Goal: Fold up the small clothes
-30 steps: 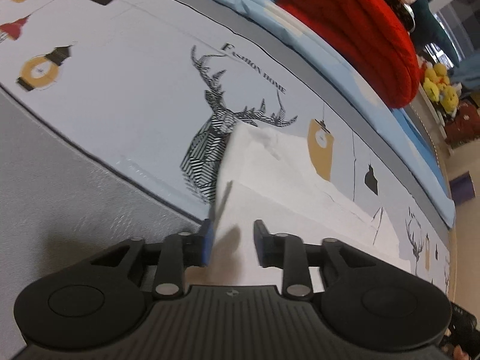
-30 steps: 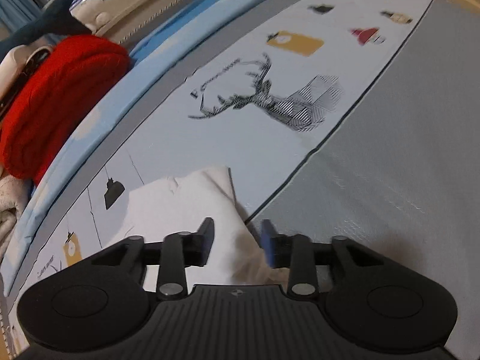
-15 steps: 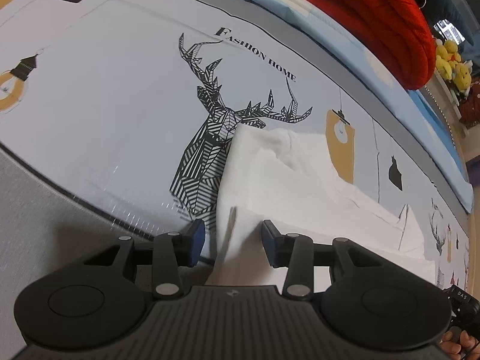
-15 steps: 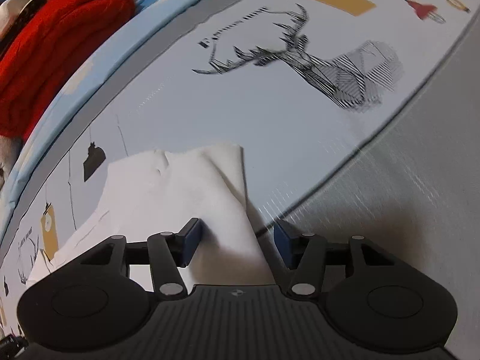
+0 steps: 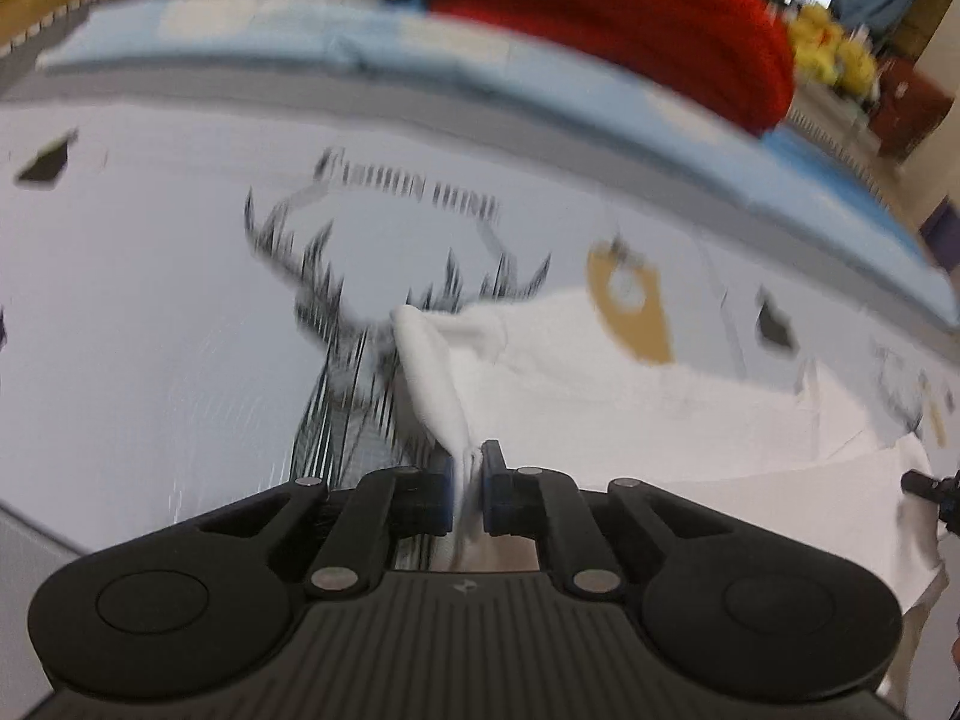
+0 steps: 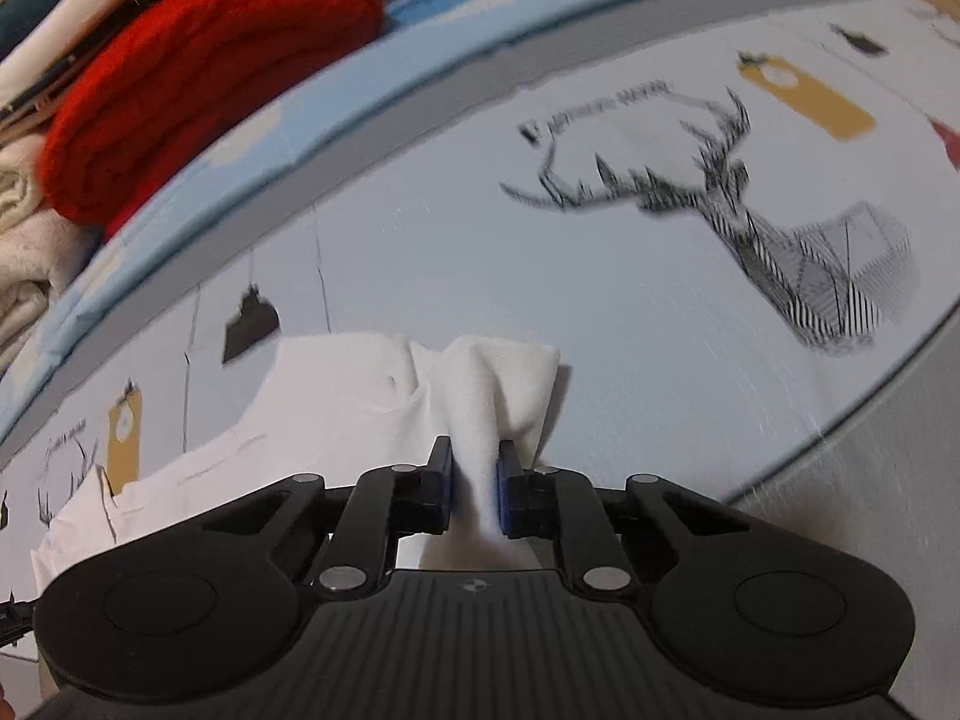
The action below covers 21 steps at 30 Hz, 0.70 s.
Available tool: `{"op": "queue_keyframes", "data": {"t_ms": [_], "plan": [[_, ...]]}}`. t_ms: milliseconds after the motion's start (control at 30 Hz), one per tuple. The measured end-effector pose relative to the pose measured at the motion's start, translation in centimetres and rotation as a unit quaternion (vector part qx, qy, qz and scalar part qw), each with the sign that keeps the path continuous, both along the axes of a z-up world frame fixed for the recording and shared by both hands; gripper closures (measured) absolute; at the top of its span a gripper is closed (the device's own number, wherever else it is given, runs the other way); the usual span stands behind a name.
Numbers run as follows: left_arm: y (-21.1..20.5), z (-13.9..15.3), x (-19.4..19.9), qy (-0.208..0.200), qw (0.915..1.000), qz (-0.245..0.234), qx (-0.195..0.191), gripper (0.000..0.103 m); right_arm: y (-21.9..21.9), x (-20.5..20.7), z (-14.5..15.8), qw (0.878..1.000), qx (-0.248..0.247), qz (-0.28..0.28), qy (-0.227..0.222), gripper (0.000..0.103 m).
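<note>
My left gripper (image 5: pixel 465 483) and right gripper (image 6: pixel 475 489) are closing, each pinching a near corner of the white garment (image 5: pixel 630 396), which lies spread on the deer-print sheet (image 6: pixel 600 300). Beyond it, a red blanket (image 6: pixel 198 72) sits against the far edge. I judge the first fold is starting: next, both corners must lift together and travel evenly over the cloth, keeping the edge taut.

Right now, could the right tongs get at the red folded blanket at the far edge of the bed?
Probably not yet. The right tongs are closing on a bunch of the white garment, and the red blanket lies well beyond, across the printed sheet. Nothing blocks the path; they'd have to let go first.
</note>
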<state>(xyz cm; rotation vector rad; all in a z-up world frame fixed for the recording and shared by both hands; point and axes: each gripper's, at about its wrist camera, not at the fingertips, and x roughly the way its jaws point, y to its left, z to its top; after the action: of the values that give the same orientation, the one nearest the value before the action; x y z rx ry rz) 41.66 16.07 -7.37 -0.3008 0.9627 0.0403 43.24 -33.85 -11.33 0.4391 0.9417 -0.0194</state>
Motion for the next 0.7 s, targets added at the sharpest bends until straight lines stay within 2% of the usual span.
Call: {"op": "queue_keyframes", "data": {"t_ms": [100, 167, 200, 233, 300, 367, 467, 533, 633, 667, 700], "plan": [[0.0, 1.8, 0.0, -0.055, 0.9985, 0.005, 0.003, 0.092, 0.1, 0.4, 1.5, 0.999, 0.001, -0.004, -0.048, 0.09], [0.2, 2.4, 0.2, -0.069, 0.9972, 0.024, 0.013, 0.086, 0.4, 0.7, 2.7, 0.996, -0.002, -0.004, -0.086, 0.089], [0.5, 2.4, 0.3, -0.066, 0.9972, 0.032, 0.013, 0.076, 0.6, 0.8, 3.1, 0.995, -0.008, -0.007, -0.098, 0.085], [0.8, 2.3, 0.5, -0.056, 0.9977, 0.037, 0.011, 0.071, 0.8, 1.0, 3.4, 0.994, -0.025, -0.016, -0.102, 0.08], [1.3, 2.3, 0.5, -0.044, 0.9975, 0.053, 0.014, 0.071, 1.0, 1.5, 3.5, 0.994, -0.064, -0.027, -0.083, 0.06], [1.5, 2.4, 0.3, -0.041, 0.9978, 0.051, 0.003, 0.071, 0.9, 1.7, 3.2, 0.995, -0.077, -0.028, -0.059, 0.06], [1.0, 2.4, 0.1, -0.028, 0.9989, 0.025, -0.029, 0.071, 0.8, 1.4, 3.0, 0.997, -0.057, -0.023, -0.036, 0.06], [0.4, 1.9, 0.1, -0.002, 0.9989, 0.005, -0.047, 0.071, 1.2, 1.1, 2.5, 0.998, -0.056, -0.006, -0.012, 0.061], [-0.6, -0.4, 0.3, 0.063, 0.9972, -0.024, -0.033, 0.072, 1.6, 1.0, 0.4, 0.995, -0.073, 0.023, 0.064, 0.058], [-0.6, -1.2, 0.2, 0.084, 0.9959, -0.027, -0.023, 0.078, 1.4, 0.8, -0.3, 0.994, -0.077, 0.016, 0.081, 0.047], [-0.6, -1.5, -0.1, 0.085, 0.9958, -0.028, -0.019, 0.083, 1.0, 0.5, -0.7, 0.994, -0.069, 0.005, 0.089, 0.046]]}}
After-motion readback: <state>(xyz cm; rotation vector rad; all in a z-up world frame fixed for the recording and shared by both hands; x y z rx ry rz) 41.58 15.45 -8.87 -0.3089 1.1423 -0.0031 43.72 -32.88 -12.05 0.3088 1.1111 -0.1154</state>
